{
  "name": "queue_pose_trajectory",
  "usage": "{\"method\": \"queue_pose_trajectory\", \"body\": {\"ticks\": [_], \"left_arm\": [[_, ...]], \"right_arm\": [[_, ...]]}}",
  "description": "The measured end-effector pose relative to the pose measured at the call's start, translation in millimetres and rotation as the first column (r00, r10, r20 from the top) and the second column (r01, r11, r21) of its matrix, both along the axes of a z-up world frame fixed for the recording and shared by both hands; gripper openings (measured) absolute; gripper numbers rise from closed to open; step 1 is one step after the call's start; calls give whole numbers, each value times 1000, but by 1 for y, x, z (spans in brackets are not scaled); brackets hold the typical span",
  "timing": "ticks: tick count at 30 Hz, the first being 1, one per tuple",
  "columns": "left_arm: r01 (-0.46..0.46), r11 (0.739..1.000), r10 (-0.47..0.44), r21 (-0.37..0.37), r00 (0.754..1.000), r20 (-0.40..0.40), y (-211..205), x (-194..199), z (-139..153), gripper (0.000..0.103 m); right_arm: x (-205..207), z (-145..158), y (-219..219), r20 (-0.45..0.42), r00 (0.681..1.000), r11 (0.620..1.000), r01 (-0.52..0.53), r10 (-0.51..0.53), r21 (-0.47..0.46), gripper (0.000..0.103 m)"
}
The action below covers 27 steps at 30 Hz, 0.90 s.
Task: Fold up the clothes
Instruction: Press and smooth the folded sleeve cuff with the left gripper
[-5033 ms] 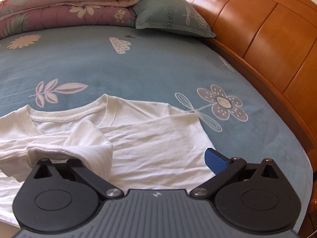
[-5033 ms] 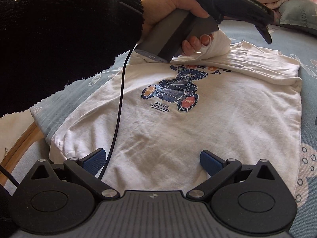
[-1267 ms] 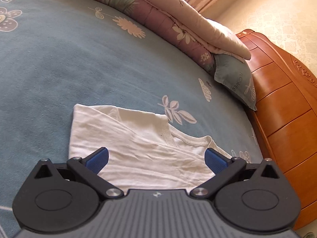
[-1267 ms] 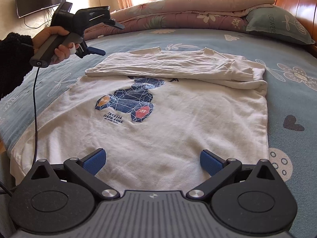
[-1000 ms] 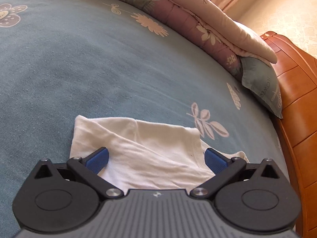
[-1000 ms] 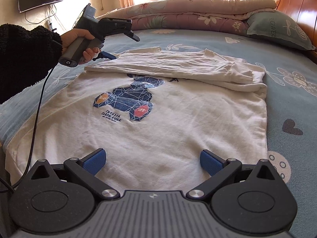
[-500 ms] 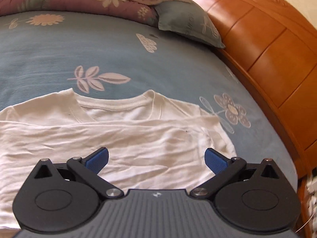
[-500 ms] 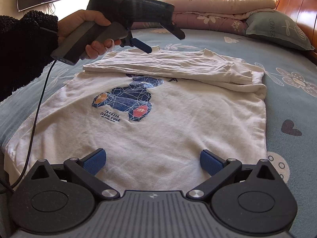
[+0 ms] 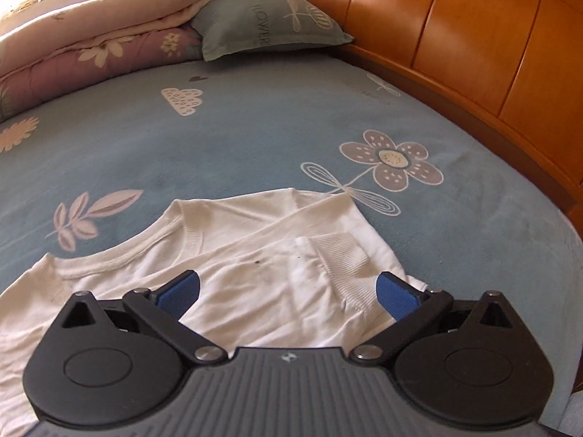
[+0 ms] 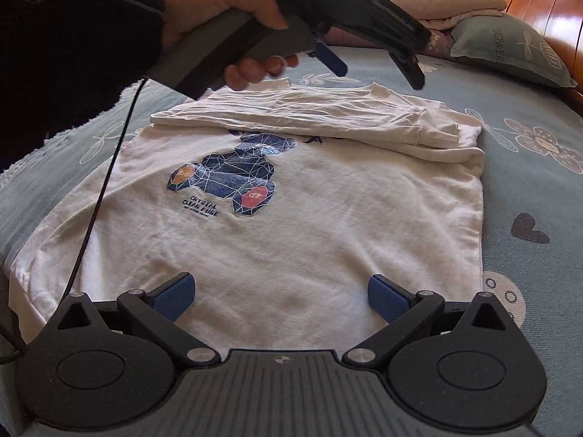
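A white sweatshirt [image 10: 328, 225] with a geometric bear print [image 10: 233, 178] lies flat on the blue bed. Both sleeves are folded across its upper part, with a ribbed cuff [image 9: 342, 255] at the right end. My left gripper [image 9: 288, 291] hovers open just over the folded sleeves near that cuff and the collar [image 9: 120, 255]. In the right wrist view a hand in a black fleece sleeve [image 10: 73, 51] holds the left gripper [image 10: 375, 62] above the collar area. My right gripper [image 10: 278, 296] is open, low over the hem, holding nothing.
The blue flowered bedsheet [image 9: 255, 127] stretches beyond the shirt. A wooden headboard [image 9: 473, 36] runs along the right side. A grey-green pillow [image 9: 266, 32] and a folded quilt [image 9: 91, 58] lie at the far end. A black cable [image 10: 98, 196] hangs over the shirt's left part.
The left gripper has swung from the shirt's left shoulder rightward over the folded sleeves toward the cuff, staying open. Five seconds ago it held a sleeve. The right gripper has stayed put.
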<state>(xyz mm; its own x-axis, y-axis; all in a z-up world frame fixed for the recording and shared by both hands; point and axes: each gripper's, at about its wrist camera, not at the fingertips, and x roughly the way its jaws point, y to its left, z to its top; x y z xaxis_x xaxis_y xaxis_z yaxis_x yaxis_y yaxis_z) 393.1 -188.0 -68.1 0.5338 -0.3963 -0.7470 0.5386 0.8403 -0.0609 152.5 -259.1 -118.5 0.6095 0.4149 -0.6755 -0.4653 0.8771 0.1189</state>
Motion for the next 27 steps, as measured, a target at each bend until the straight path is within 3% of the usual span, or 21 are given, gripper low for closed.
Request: {"method": "queue_pose_trajectory", "body": {"ticks": [2, 5, 9, 12, 16, 19, 25, 27], "left_arm": [[-14, 999, 14, 52, 1000, 12, -14, 6, -17, 102], [-43, 997, 44, 65, 999, -13, -24, 11, -38, 103], [-1, 999, 1, 50, 1000, -1, -30, 5, -27, 102], [20, 999, -20, -45, 1000, -15, -25, -3, -11, 102], [118, 979, -131, -165, 989, -70, -34, -12, -9, 102], [107, 981, -129, -165, 983, -130, -46, -7, -28, 102], [79, 972, -104, -221, 989, -105, -38, -5, -17, 102], [60, 977, -79, -204, 993, -89, -36, -2, -16, 102]], "right_arm": [[0, 0, -1, -3, 1000, 1000, 1, -1, 4, 103], [-1, 0, -2, -5, 1000, 1000, 1, -1, 7, 103], [-1, 1, -4, -9, 1000, 1000, 2, -1, 12, 103], [-1, 1, -6, -15, 1000, 1000, 5, -5, 21, 103], [0, 1, -6, -19, 1000, 1000, 9, -8, 22, 103], [0, 0, -4, -16, 1000, 1000, 6, -5, 14, 103], [-1, -1, -7, -16, 1000, 1000, 5, -5, 18, 103], [-1, -1, -6, -16, 1000, 1000, 7, -6, 17, 103]]}}
